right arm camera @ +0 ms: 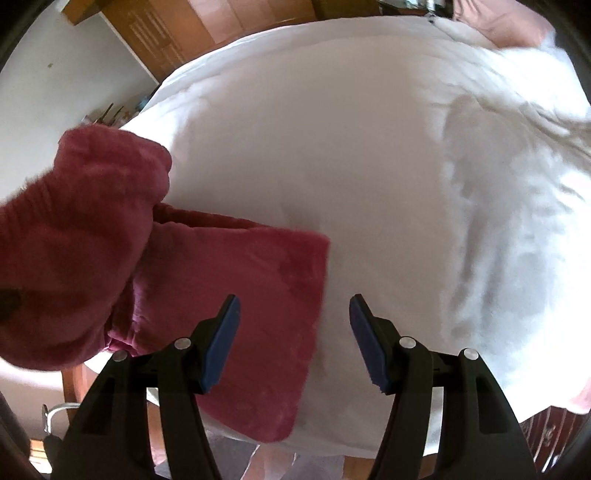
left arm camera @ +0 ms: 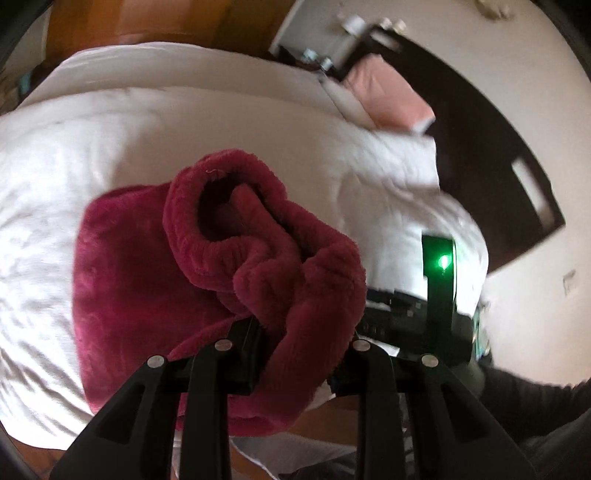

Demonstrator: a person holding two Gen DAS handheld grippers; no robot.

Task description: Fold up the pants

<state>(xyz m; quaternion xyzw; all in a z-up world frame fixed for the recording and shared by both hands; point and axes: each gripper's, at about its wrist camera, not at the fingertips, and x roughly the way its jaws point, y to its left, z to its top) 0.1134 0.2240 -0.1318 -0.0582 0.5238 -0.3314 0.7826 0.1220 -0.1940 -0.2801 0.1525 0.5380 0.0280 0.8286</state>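
The pants point(left arm camera: 147, 280) are dark red and fleecy, lying folded on a white bed point(left arm camera: 110, 129). My left gripper point(left arm camera: 295, 339) is shut on a bunched end of the pants, which rises in thick ribbed folds right in front of the camera. In the right wrist view the lifted part of the pants point(right arm camera: 74, 240) hangs at the left and the flat folded part point(right arm camera: 258, 295) lies on the bed point(right arm camera: 369, 166). My right gripper point(right arm camera: 293, 325) is open and empty, just above the flat part's right edge. The right gripper's body with a green light point(left arm camera: 441, 264) shows in the left wrist view.
A pink pillow point(left arm camera: 384, 96) lies at the head of the bed by a dark headboard point(left arm camera: 498, 155). A wooden wardrobe point(right arm camera: 192, 33) stands beyond the bed. The bed's near edge and the floor point(right arm camera: 277, 465) are right below the grippers.
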